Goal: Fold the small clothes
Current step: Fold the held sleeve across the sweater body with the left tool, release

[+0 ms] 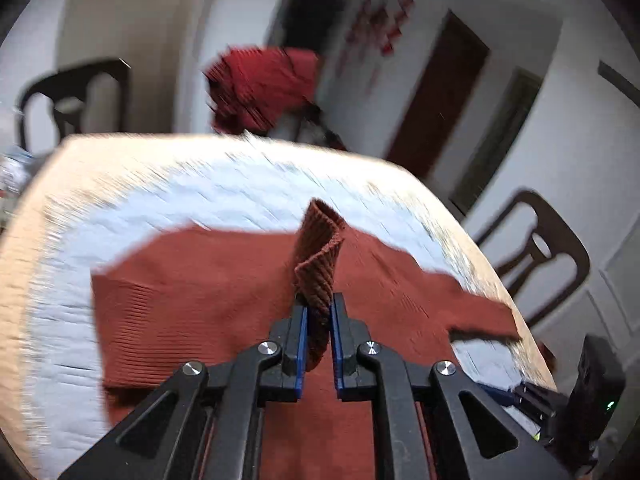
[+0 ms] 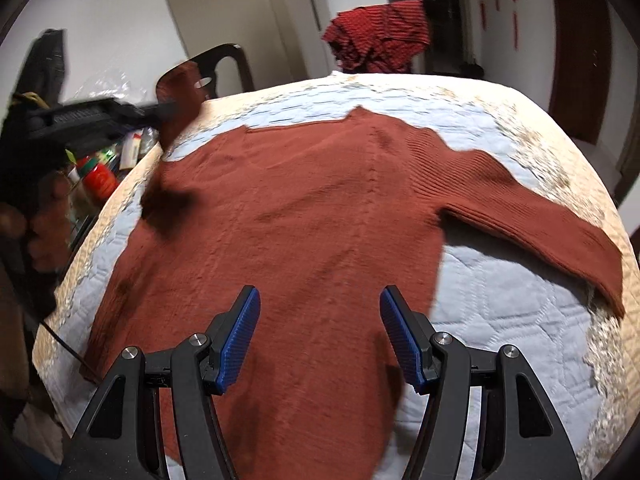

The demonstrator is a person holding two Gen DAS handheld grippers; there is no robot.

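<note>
Left gripper (image 1: 319, 320) is clamped on the ribbed cuff (image 1: 320, 256) of the rust sweater's (image 2: 304, 216) sleeve, cuff lifted off the quilt-covered table (image 2: 516, 320) near its left edge. Sweater lies flat across the table's middle, collar toward the far edge, other sleeve (image 2: 532, 224) stretched to the right edge. Right gripper (image 2: 320, 336) hovers over the hem near the front edge, jaws wide apart, nothing held.
</note>
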